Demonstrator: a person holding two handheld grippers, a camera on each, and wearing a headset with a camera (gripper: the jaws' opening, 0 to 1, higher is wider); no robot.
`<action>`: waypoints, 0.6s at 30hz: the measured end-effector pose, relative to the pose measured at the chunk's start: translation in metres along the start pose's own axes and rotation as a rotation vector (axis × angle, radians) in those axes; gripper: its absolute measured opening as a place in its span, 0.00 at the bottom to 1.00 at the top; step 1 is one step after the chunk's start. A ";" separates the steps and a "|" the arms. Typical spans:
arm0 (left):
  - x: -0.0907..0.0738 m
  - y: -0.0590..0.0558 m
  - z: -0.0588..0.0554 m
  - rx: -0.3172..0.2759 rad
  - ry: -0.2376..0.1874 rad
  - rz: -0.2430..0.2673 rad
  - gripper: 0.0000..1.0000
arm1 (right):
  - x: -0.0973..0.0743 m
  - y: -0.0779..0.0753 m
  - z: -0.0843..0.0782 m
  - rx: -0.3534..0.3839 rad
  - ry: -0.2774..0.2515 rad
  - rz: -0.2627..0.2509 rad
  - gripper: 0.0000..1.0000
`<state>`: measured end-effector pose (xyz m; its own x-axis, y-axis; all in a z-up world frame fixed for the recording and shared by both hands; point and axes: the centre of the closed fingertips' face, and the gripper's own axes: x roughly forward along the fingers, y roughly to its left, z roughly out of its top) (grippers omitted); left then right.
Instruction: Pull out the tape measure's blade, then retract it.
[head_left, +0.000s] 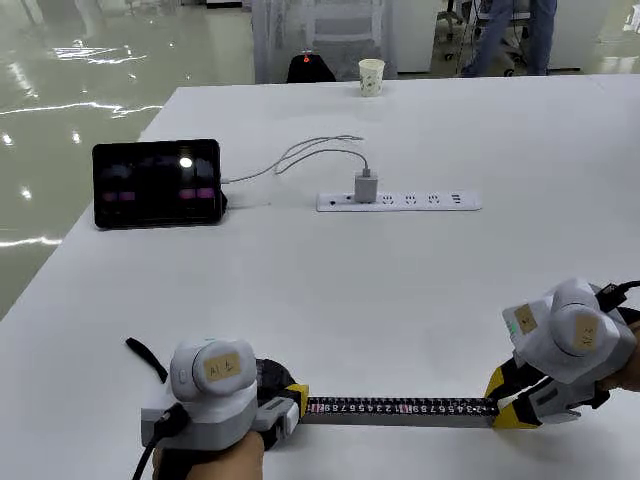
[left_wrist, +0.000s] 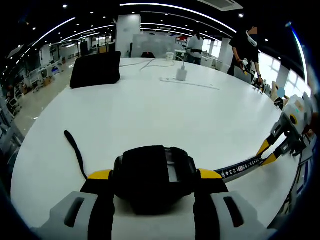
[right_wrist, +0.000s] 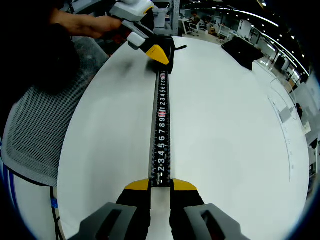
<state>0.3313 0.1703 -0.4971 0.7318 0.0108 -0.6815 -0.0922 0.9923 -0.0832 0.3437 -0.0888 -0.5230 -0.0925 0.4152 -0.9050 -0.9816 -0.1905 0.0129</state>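
while the blade (right_wrist: 161, 125) is stretched along the head view's bottom, its tip pinched by the right gripper (right_wrist: 161, 186) and the tape measure case (left_wrist: 152, 162) clamped by the left gripper (left_wrist: 155, 176), a slipped tip could be whipped back.

Blade (right_wrist: 161, 130) of tape measure (left_wrist: 152, 176): white digits on black, 2 to 9 running from tip, red-boxed mark after 9, then 1 to 9 again. Sticker (head_left: 220, 368) on left gripper (head_left: 285, 402) and second sticker (head_left: 585, 332) on right gripper (head_left: 497, 406): handwriting too small to read.
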 end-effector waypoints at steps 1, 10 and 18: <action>0.000 0.000 0.000 0.001 0.002 -0.001 0.59 | 0.000 0.000 0.000 -0.001 0.001 0.000 0.10; -0.001 0.000 0.000 0.000 -0.009 -0.002 0.59 | 0.000 0.000 0.000 -0.003 0.006 -0.004 0.10; -0.001 0.000 0.000 -0.001 -0.005 -0.003 0.58 | 0.001 0.000 0.000 -0.004 0.006 -0.003 0.10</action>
<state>0.3305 0.1706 -0.4963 0.7352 0.0084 -0.6778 -0.0906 0.9922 -0.0860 0.3441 -0.0885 -0.5234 -0.0882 0.4101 -0.9078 -0.9813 -0.1924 0.0084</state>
